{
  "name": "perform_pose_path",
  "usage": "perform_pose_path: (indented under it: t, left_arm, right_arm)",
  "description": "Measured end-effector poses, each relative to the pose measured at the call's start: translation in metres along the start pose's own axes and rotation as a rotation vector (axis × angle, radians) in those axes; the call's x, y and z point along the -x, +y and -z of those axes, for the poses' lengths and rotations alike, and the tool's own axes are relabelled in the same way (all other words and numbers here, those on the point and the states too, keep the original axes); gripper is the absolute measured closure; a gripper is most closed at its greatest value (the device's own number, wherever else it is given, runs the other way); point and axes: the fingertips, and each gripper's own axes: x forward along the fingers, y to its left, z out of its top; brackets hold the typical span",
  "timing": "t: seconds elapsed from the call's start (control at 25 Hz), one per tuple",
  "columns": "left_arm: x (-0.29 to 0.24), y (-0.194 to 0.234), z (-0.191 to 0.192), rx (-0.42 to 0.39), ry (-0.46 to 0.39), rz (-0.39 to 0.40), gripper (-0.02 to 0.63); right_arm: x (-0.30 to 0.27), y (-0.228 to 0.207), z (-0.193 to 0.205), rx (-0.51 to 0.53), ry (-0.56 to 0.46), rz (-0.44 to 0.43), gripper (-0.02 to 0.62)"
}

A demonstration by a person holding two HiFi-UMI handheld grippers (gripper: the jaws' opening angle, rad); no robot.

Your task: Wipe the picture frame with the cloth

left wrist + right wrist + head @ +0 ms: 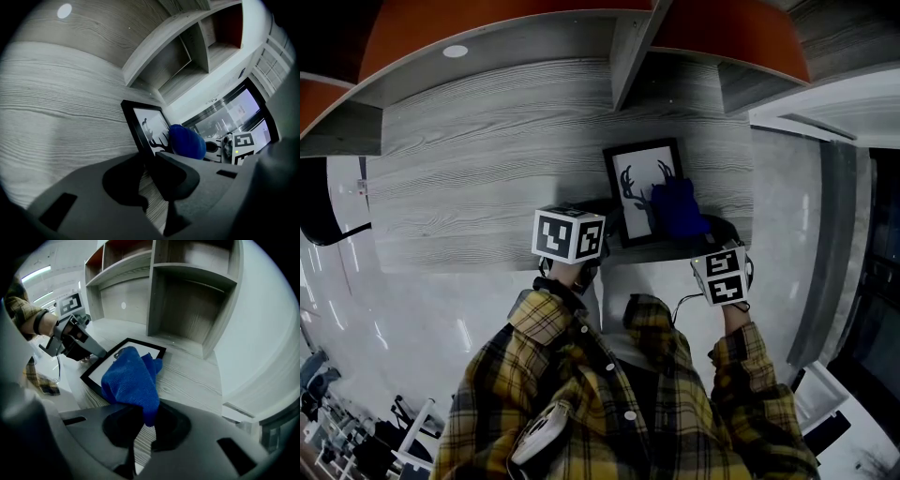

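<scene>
Desk [487,141] first: the frame [630,192] lies flat on it near the front edge, with the cloth [678,208] bunched on its right side. Left gripper [149,171] is clamped on the frame's near corner, and right gripper [144,420] pinches the cloth. Risk imo: that corner pinch is thin, so a hard swipe could twist the frame loose or shove it off the edge.
</scene>
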Motion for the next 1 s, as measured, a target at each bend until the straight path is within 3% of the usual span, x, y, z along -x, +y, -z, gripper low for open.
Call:
perform_pose_path:
  t: [0.16, 0.28, 0.64, 1.0]
  left_arm:
    - [0.000, 0.000, 0.000, -0.001, 0.000, 0.001, 0.525]
    - [-0.001, -0.001, 0.000, -0.006, -0.003, 0.002, 0.525]
    - [0.018, -0.007, -0.018, -0.079, -0.044, -0.020, 0.523]
    - [0.097, -0.054, -0.073, -0.112, -0.226, 0.071, 0.523]
  right_arm:
    - [-0.006, -0.017, 0.019, -0.009, 0.049, 0.031, 0.561]
    - [0.002, -0.031, 0.021, -0.062, 0.020, 0.064, 0.561]
    - [0.065, -0.041, -0.031, -0.213, -0.199, 0.056, 0.561]
    - [0.140, -0.028, -0.103, -0.338, -0.451, -0.045, 0.561]
